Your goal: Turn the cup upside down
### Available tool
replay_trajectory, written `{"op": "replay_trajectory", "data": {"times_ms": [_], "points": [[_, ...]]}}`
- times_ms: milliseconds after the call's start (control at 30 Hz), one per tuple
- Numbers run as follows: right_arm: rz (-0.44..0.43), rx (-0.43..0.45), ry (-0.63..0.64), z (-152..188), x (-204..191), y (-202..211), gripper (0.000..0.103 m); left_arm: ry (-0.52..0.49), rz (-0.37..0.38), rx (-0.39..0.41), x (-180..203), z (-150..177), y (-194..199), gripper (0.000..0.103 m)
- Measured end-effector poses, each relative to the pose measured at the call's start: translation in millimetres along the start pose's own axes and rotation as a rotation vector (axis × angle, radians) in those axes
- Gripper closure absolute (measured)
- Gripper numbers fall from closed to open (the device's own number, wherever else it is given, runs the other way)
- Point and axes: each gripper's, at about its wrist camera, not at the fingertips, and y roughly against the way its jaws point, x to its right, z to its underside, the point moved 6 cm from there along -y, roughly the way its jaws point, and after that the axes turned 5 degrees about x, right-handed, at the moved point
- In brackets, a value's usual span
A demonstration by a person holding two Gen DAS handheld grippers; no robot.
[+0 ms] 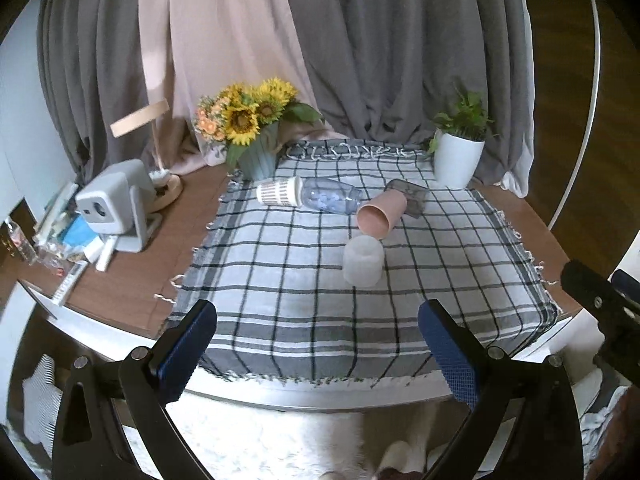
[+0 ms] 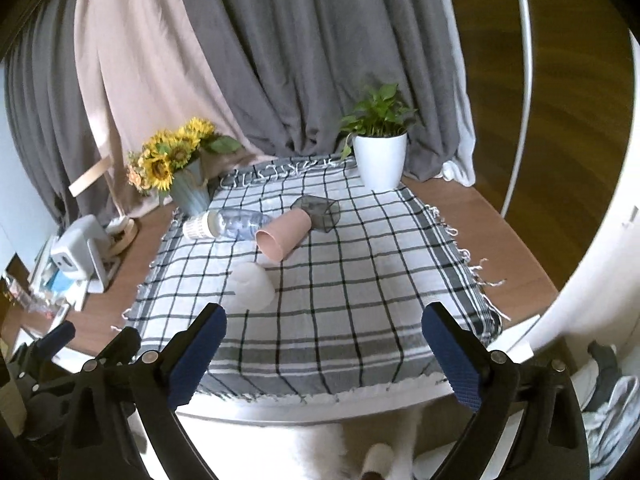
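Note:
A frosted white cup (image 1: 362,261) stands mouth down on the checked cloth (image 1: 280,280); it also shows in the right wrist view (image 2: 253,286). A pink cup (image 1: 380,213) lies on its side just behind it, mouth toward me, also in the right wrist view (image 2: 283,235). A grey translucent cup (image 1: 408,196) lies on its side behind the pink one (image 2: 317,209). My left gripper (image 1: 318,354) is open and empty at the table's near edge. My right gripper (image 2: 325,354) is open and empty there too.
A clear bottle with a white perforated cap (image 1: 312,195) lies on the cloth at the back left. A sunflower vase (image 1: 256,152) and a white potted plant (image 1: 458,156) stand at the back. A white device and clutter (image 1: 108,208) sit at left. Curtains hang behind.

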Motion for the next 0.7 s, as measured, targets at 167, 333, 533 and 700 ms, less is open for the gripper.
{"op": "replay_trajectory", "data": {"times_ms": [167,333,533,700], "points": [[0.001,0.021,-0.012,9,-2,18,0.004,0.027,0.013,0.004,-6,4,16,0.0],[-0.004,0.019,-0.01,12,-3,26,0.004,0.05,0.008,0.028,-10,2,28,0.0],[-0.013,0.017,-0.01,13,-2,29,0.004,0.072,0.003,0.043,-14,0,35,0.0],[-0.011,0.023,-0.015,15,-2,32,0.004,0.067,0.003,0.042,-15,-1,36,0.0]]}}
